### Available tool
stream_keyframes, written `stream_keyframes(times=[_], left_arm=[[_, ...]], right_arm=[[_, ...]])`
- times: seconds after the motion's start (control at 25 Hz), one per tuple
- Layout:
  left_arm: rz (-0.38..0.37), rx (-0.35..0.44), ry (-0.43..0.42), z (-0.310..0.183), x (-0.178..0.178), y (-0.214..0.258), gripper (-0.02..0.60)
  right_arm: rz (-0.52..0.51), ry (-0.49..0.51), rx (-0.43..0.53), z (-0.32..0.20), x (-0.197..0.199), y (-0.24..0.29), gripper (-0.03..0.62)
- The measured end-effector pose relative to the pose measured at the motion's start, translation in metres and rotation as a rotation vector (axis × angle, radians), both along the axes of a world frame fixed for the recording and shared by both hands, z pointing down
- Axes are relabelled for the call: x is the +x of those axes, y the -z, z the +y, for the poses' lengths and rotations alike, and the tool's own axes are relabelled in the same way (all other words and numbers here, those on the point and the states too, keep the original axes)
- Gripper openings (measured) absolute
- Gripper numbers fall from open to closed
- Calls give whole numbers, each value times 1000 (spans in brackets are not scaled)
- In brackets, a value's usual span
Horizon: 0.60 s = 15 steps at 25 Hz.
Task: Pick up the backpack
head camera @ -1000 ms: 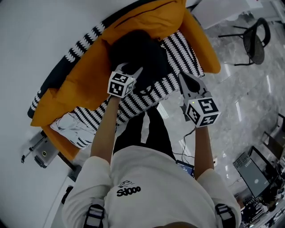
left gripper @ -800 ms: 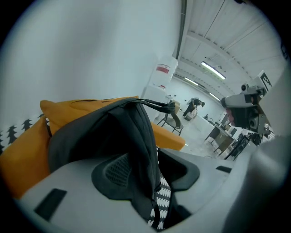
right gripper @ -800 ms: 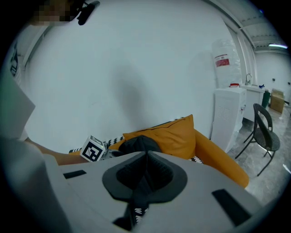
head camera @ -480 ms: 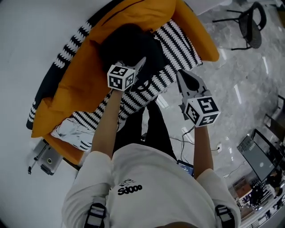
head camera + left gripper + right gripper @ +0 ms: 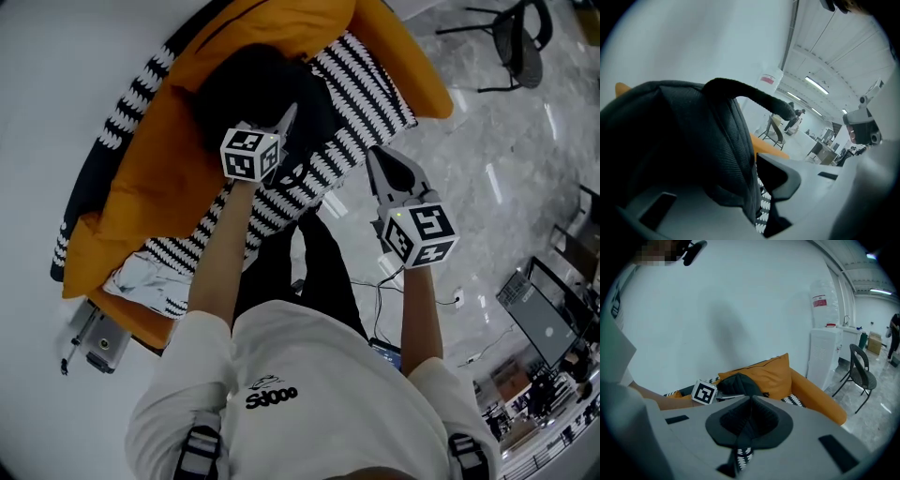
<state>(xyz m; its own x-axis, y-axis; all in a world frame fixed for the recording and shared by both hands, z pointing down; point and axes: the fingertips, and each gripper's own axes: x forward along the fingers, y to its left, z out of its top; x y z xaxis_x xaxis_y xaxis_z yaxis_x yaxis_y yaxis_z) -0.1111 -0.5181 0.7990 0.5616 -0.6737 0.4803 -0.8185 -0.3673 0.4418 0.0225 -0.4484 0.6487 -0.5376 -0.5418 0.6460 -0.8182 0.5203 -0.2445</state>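
Note:
The black backpack [image 5: 248, 89] lies on a striped blanket on an orange sofa. My left gripper [image 5: 281, 127] reaches into its near side. In the left gripper view the backpack [image 5: 684, 140] fills the left half, its carry handle [image 5: 754, 96] arching above. The left gripper's jaws [image 5: 743, 180] have just been closing, and a fold of the backpack's fabric is now pinched between them. My right gripper [image 5: 382, 161] hangs to the right of the sofa seat, shut with nothing in it. In the right gripper view its pads [image 5: 751, 401] meet, with the backpack [image 5: 738, 383] beyond.
The orange sofa [image 5: 169, 178] stands against a white wall, draped with a black-and-white striped blanket [image 5: 366, 94]. A dark chair [image 5: 520, 47] and a water dispenser [image 5: 825, 357] stand on the grey floor to the right. Cables [image 5: 384, 281] lie by my feet.
My left gripper has pushed forward onto the backpack and its jaws have narrowed on the fabric. The right gripper has sunk slightly and stays shut.

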Motion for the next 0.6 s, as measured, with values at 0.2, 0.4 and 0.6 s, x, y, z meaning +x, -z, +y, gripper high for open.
stream_keyframes(times=[0.2, 0.4, 0.6], left_arm=[[-16, 14, -1, -1, 0, 0, 66], [-59, 100, -60, 2, 15, 19, 43], [-106, 189, -94, 11, 35, 58, 38]], right_arm=[[40, 20, 26, 1, 8, 8, 37], [27, 13, 11, -3, 25, 4, 37], [0, 32, 36, -4, 40, 24, 37]])
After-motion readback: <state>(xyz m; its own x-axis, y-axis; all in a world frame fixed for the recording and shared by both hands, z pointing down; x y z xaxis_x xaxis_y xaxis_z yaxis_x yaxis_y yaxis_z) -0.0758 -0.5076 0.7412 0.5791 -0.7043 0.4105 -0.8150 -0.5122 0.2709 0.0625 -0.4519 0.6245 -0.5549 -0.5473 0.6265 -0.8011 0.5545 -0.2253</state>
